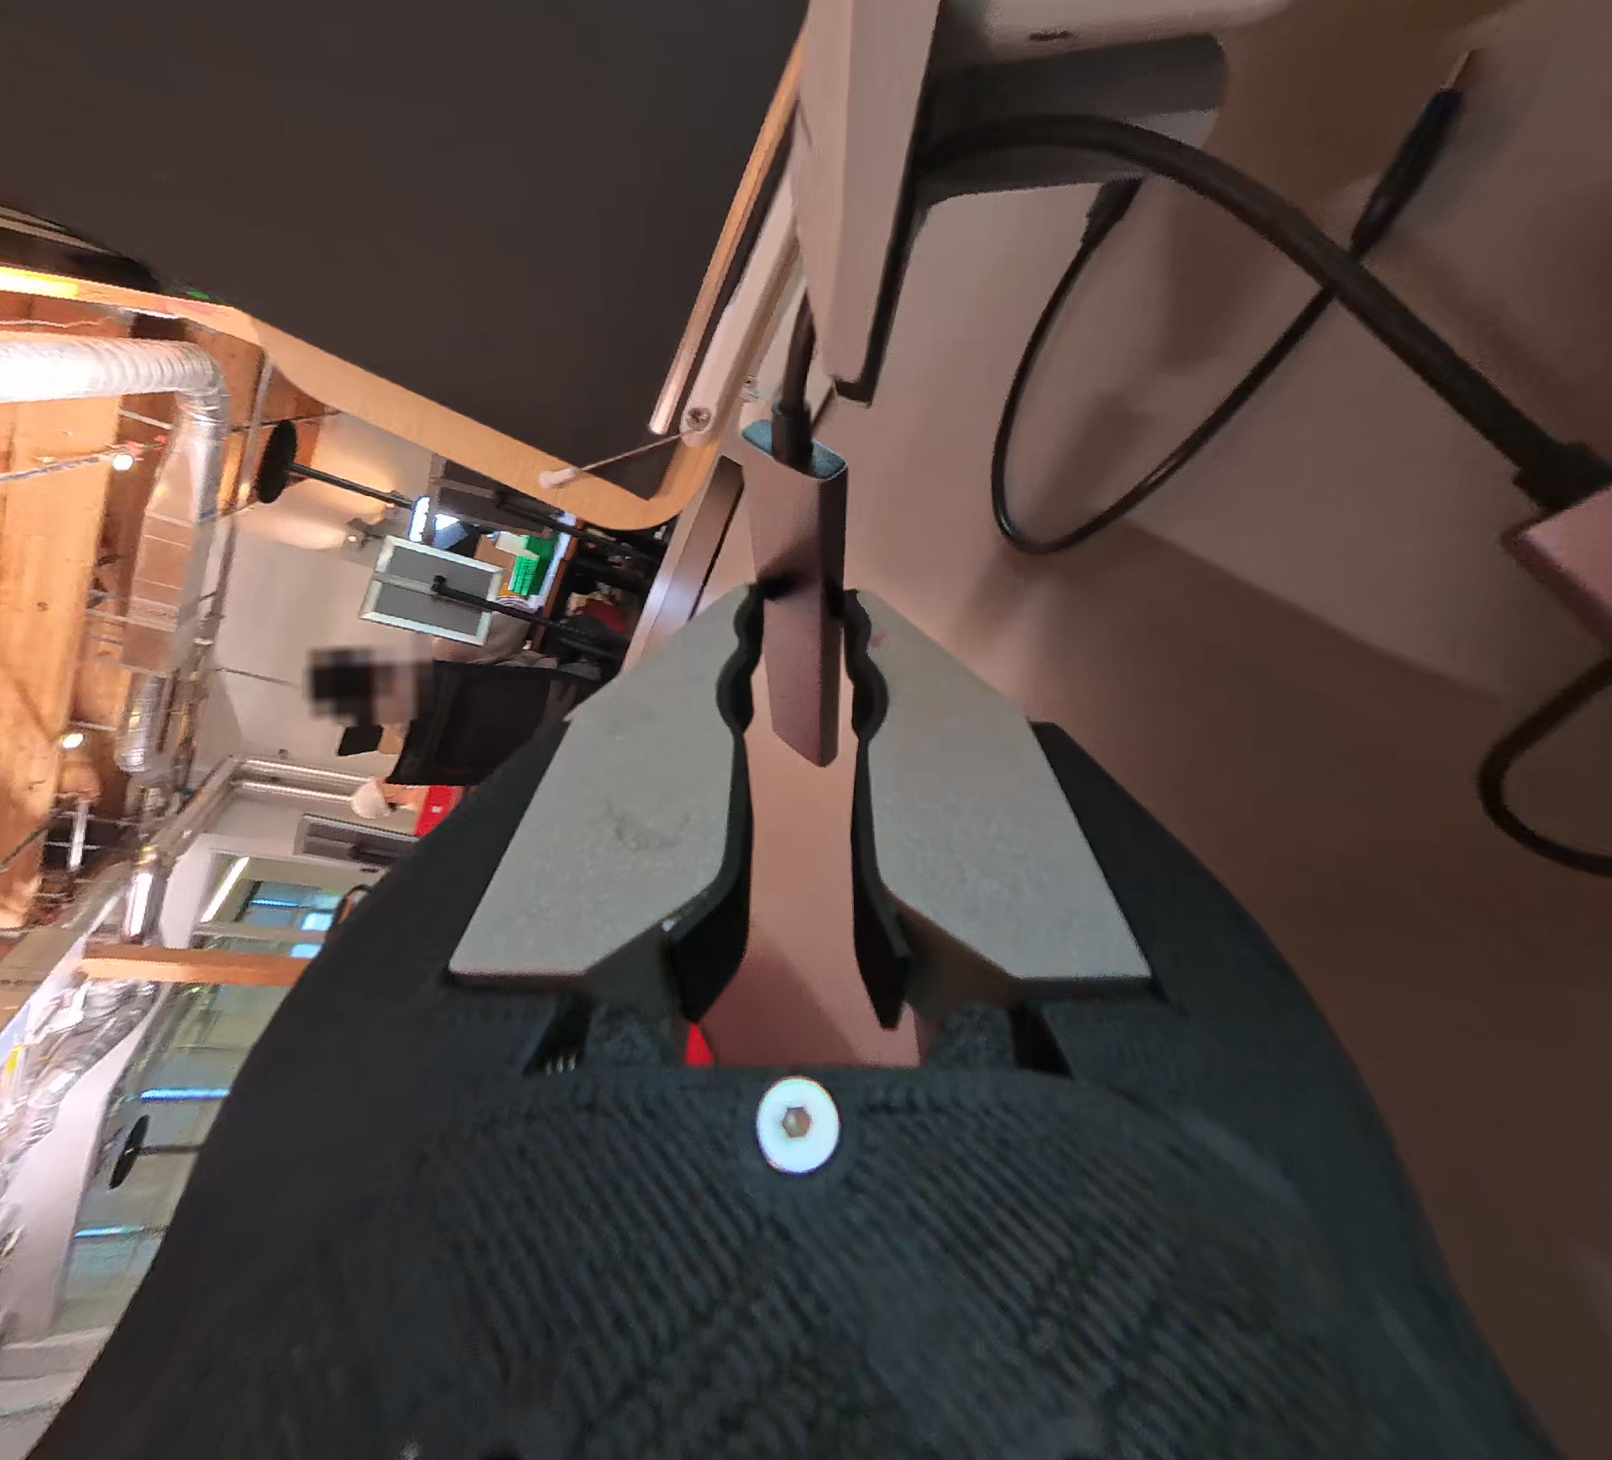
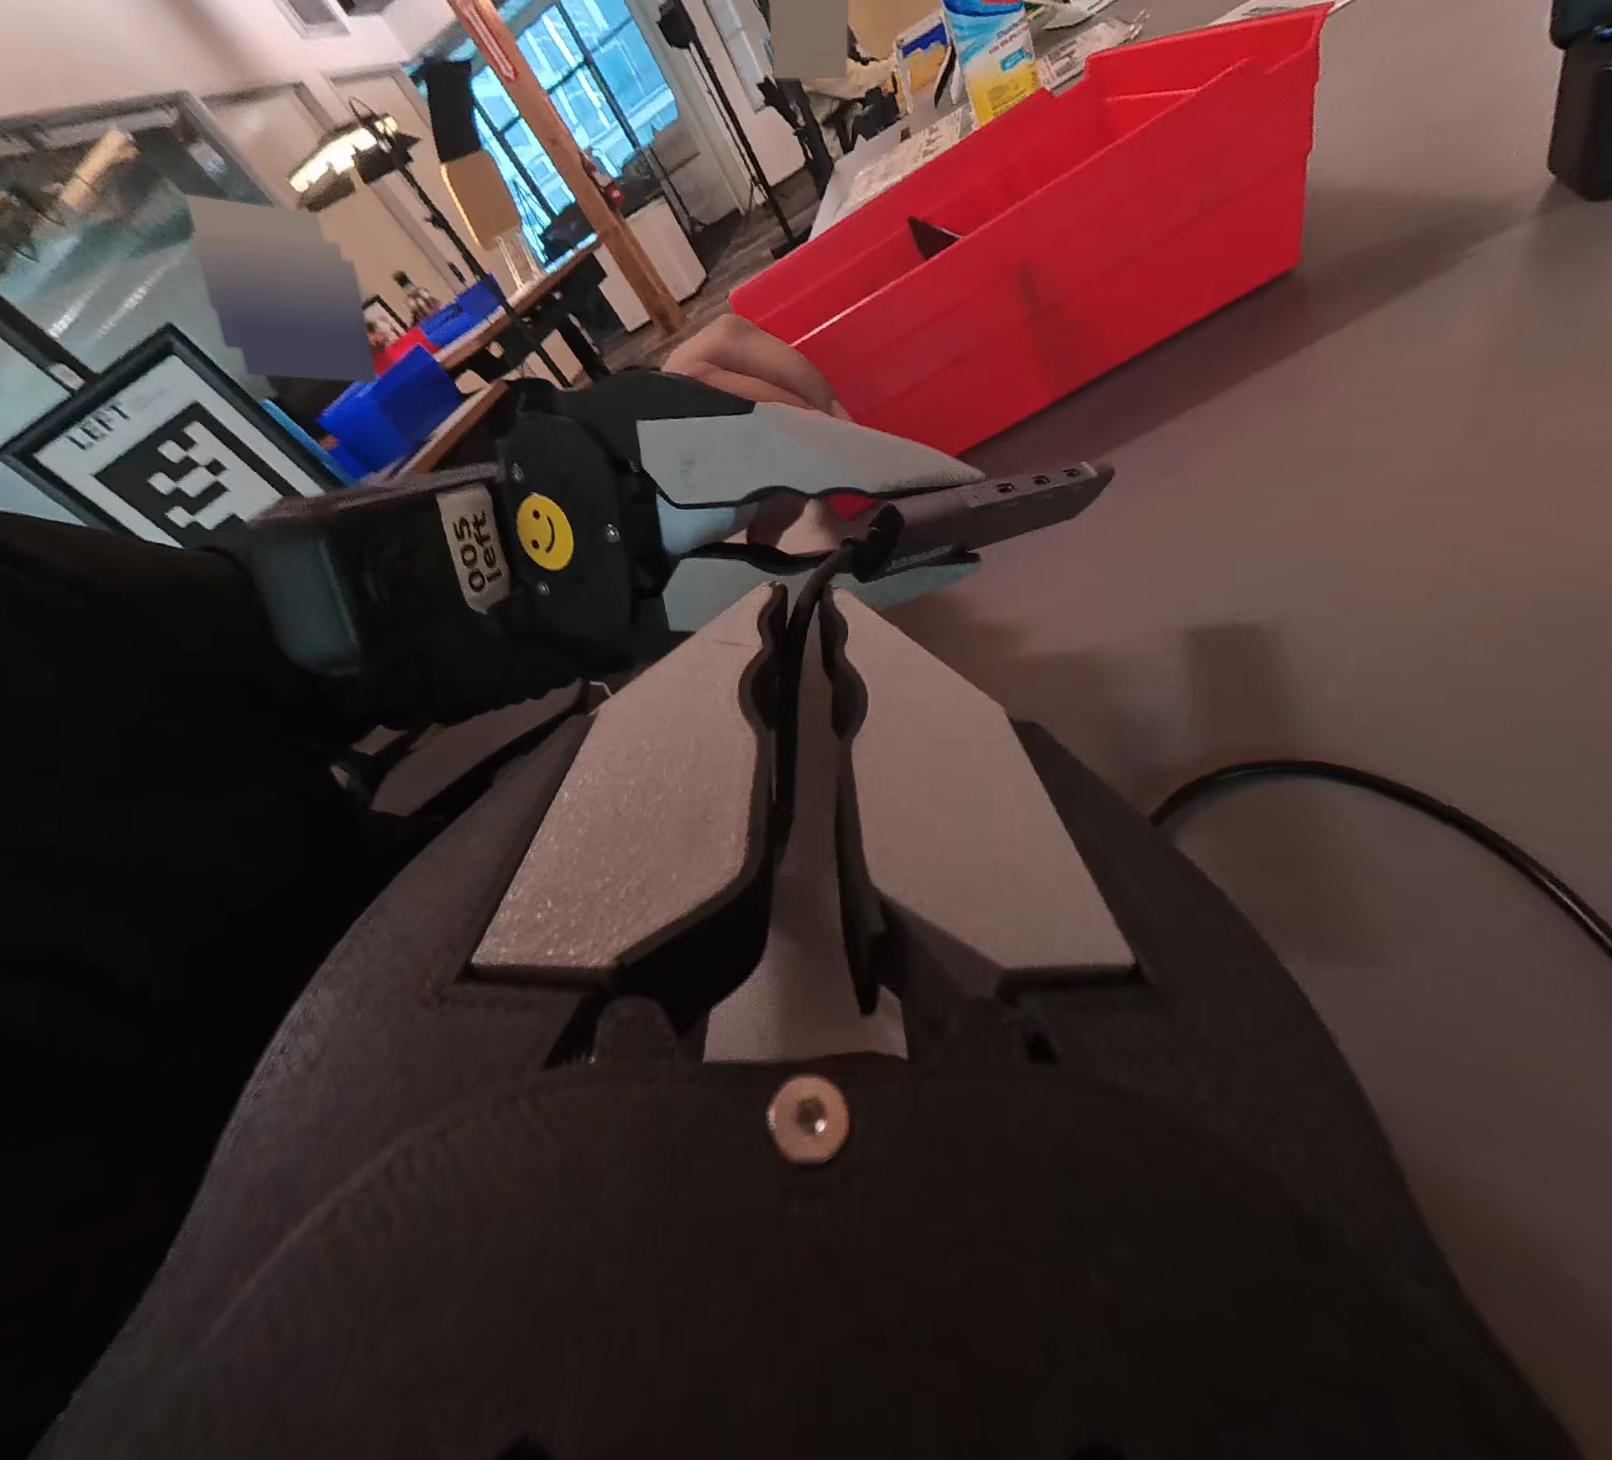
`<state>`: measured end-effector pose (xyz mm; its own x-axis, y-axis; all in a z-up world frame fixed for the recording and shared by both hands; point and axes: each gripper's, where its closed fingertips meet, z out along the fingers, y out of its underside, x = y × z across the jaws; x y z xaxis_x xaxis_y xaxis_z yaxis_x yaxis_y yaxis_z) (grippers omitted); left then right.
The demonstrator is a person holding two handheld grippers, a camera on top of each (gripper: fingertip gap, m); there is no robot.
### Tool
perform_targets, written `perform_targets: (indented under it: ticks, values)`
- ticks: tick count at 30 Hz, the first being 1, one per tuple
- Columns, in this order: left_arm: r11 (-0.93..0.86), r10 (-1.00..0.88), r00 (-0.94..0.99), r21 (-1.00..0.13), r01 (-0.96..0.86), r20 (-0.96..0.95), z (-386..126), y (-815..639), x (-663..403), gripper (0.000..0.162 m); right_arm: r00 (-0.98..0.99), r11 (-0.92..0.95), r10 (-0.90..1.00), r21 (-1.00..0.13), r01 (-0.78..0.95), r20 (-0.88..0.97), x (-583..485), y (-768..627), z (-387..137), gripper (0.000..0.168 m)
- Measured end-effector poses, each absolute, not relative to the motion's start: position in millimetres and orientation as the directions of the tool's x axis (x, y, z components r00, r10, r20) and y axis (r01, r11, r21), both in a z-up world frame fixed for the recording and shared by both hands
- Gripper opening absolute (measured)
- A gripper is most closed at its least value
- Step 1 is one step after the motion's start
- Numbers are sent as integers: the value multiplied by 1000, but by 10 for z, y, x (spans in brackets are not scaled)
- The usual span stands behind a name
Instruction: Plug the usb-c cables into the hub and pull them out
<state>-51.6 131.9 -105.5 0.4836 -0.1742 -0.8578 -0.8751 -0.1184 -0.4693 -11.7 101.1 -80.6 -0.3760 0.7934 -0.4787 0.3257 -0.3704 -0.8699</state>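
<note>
Grey hub (image 2: 1012, 507), clamped flat by the left gripper (image 2: 907, 520), lies crosswise just ahead of the right gripper (image 2: 807, 616), itself pinching the black cable (image 2: 798, 685) plugged into the hub's near edge.

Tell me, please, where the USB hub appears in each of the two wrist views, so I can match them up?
Left wrist view: the hub stands upright at centre, clamped between the left gripper jaws, reaching away from the camera.
Right wrist view: the hub lies level just above centre, sticking out rightward from the left gripper.
Shared landmark: the black cable plugged into the hub.
</note>
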Motion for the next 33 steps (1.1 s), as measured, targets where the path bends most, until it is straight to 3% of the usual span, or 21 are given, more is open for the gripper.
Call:
perform_targets:
  ticks: [4,7,11,15,18,20,23,27,33]
  values:
    - [-90,-145,497,-489,-868,-856,-1007,1354,-440,21,-409,-452,729,-835,314,-549,-115,992,-741,1]
    - [-79,-126,502,-496,-865,-856,-931,1371,-445,14,-438,-458,707,-831,314,-555,-108,937,-707,5]
    - [6,-156,615,-623,-782,-773,-738,1375,-464,7,-478,-461,708,-853,245,-520,-11,1006,-508,16]
    - [148,-307,768,-825,-545,-562,-477,1344,-277,7,-456,-565,692,-813,142,-560,65,1279,-326,36]
    - [241,-454,793,-913,-329,-406,-328,1329,-124,7,-507,-632,632,-768,101,-586,112,1332,-203,55]
    - [241,-462,820,-938,-250,-337,-302,1407,-206,7,-543,-641,632,-766,35,-553,188,1375,-99,42]
    - [287,-555,804,-956,-54,-212,-172,1368,-216,6,-492,-614,694,-789,-22,-526,220,1484,-95,39]
    - [224,-766,641,-953,203,-44,-30,1262,-30,7,-392,-512,773,-855,80,-499,51,1403,-369,39]
    - [135,-884,467,-956,260,2,-118,1193,247,6,-403,-337,838,-930,149,-368,-89,1087,-525,36]
